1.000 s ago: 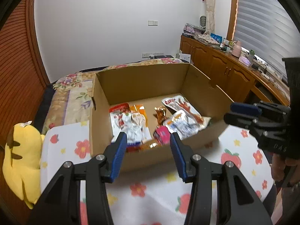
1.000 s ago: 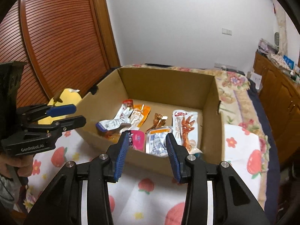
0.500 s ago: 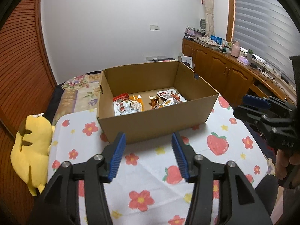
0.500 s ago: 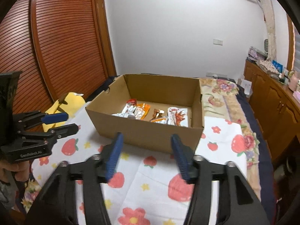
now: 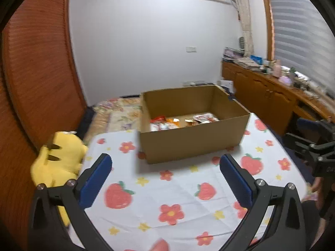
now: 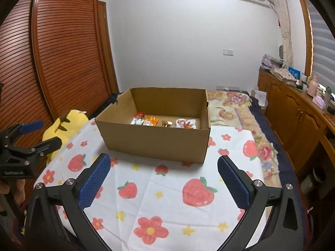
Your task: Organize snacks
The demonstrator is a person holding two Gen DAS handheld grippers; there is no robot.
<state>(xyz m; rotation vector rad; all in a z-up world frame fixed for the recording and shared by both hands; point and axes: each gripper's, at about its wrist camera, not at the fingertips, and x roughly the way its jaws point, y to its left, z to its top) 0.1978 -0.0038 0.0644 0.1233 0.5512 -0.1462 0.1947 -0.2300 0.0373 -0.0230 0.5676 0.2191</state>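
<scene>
A brown cardboard box (image 5: 194, 144) (image 6: 155, 144) stands on a cloth printed with strawberries and flowers. Several snack packets (image 5: 180, 122) (image 6: 165, 122) lie flat on its floor, red, orange, gold and white. My left gripper (image 5: 165, 163) hovers over the cloth well short of the box, its jaws opening wide with nothing between them. My right gripper (image 6: 163, 163) is likewise back from the box, jaws opening wide and holding nothing. Each gripper shows at the edge of the other's view: the right gripper (image 5: 309, 144), the left gripper (image 6: 29, 136).
A yellow plush toy (image 5: 60, 161) (image 6: 65, 127) lies at the cloth's left edge. Wooden slatted doors (image 6: 62, 52) stand on the left, a wooden cabinet (image 6: 297, 113) with clutter on the right, and a floral bedspread (image 6: 232, 106) behind the box.
Both grippers have pulled back from over the box, so it now looks smaller and farther. Both pairs of jaws have spread from narrow to wide. The snacks lie unchanged in the box.
</scene>
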